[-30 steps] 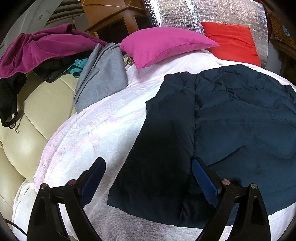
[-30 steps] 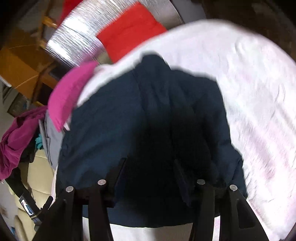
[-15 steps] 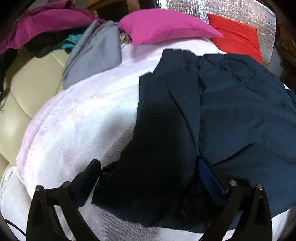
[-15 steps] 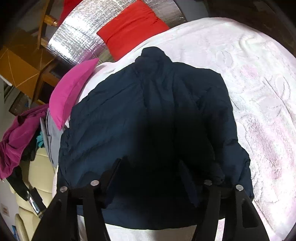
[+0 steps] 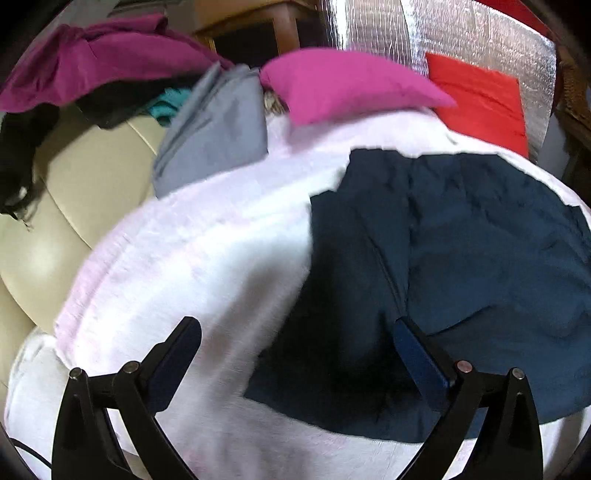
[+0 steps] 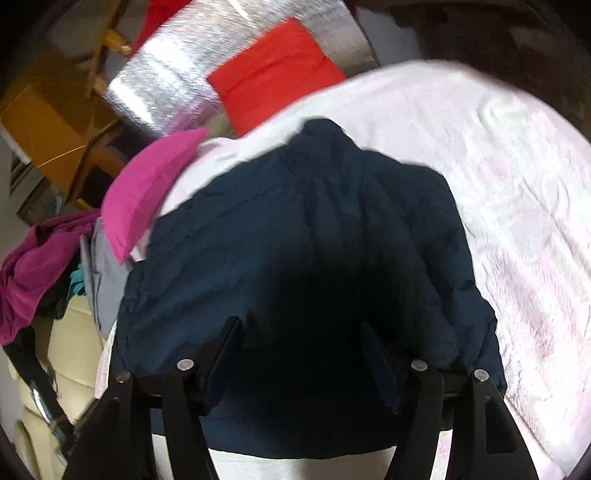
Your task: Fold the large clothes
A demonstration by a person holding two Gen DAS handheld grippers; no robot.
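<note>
A dark navy padded jacket (image 5: 461,258) lies spread on a white blanket (image 5: 192,266); it also shows in the right wrist view (image 6: 303,251), collar toward the pillows. My left gripper (image 5: 297,343) is open and empty, above the jacket's left hem edge, its right finger over the fabric. My right gripper (image 6: 299,343) is open and empty, hovering above the jacket's near hem.
A pink pillow (image 5: 343,85) and a red pillow (image 5: 480,99) lie at the back before a silver foil panel (image 5: 424,33). A grey garment (image 5: 214,136) and a magenta garment (image 5: 92,59) pile on the cream sofa (image 5: 74,184) at left.
My left gripper dipped onto the jacket's left hem, then drew back left, still open. The right gripper stayed over the near hem with small shifts. The jacket's left edge was disturbed slightly.
</note>
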